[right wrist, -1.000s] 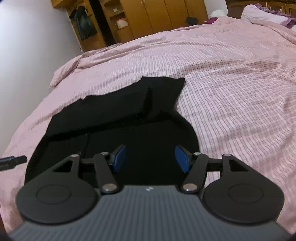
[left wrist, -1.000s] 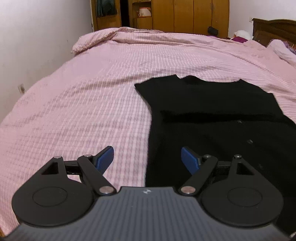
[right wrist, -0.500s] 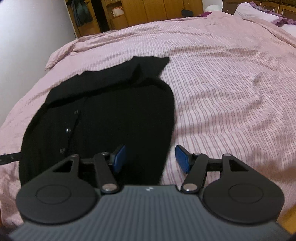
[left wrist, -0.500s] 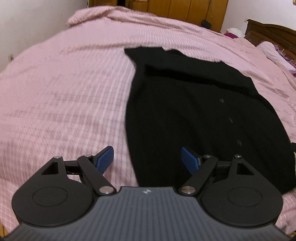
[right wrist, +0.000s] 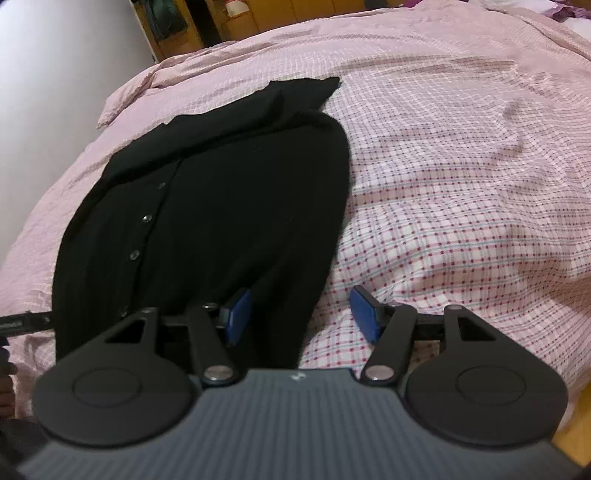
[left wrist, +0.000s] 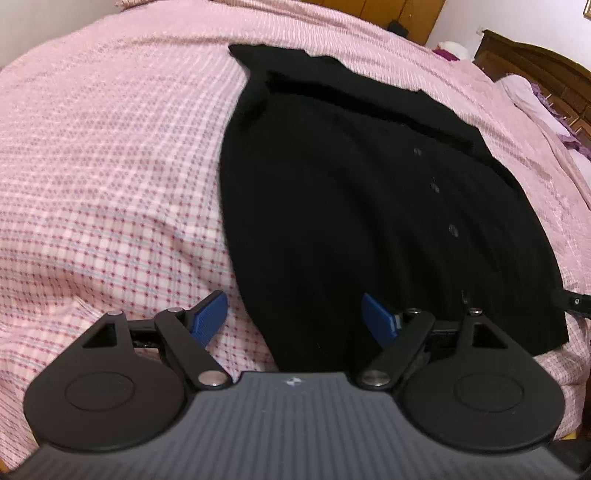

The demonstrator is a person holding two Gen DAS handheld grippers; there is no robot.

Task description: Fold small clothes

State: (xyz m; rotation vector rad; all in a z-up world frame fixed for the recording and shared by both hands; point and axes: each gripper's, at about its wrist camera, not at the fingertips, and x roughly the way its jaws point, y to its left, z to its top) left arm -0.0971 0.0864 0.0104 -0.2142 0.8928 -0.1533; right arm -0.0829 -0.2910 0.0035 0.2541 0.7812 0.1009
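From the left wrist view, a black cardigan (left wrist: 369,192) lies flat on a bed covered in a pink checked bedspread (left wrist: 110,166). Its long axis runs from the near hem, just ahead of the tongs, away to the far end, leaning slightly leftward as it recedes. A folded-over band of black cloth lies across the far end, its corner jutting out at the far left. A line of small dark buttons (left wrist: 434,186) runs along the length, right of the garment's middle. The left tongs (left wrist: 293,317) stand wide open with nothing between the blue pads (left wrist: 207,317); the left pad is over the bedspread, the right pad over the cardigan's near left part, and the garment's left edge passes between them. Whether the pads touch the cloth cannot be told. A dark wooden headboard (left wrist: 535,70) shows at the far right.

From the right wrist view, the same cardigan (right wrist: 221,192) fills the left half, its length again running near to far, the button line (right wrist: 146,218) toward its left side. The right tongs (right wrist: 301,314) are open and empty, straddling the garment's near right edge: left pad over black cloth, right pad over bedspread (right wrist: 461,166). Wooden wardrobes (right wrist: 266,18) stand beyond the bed.
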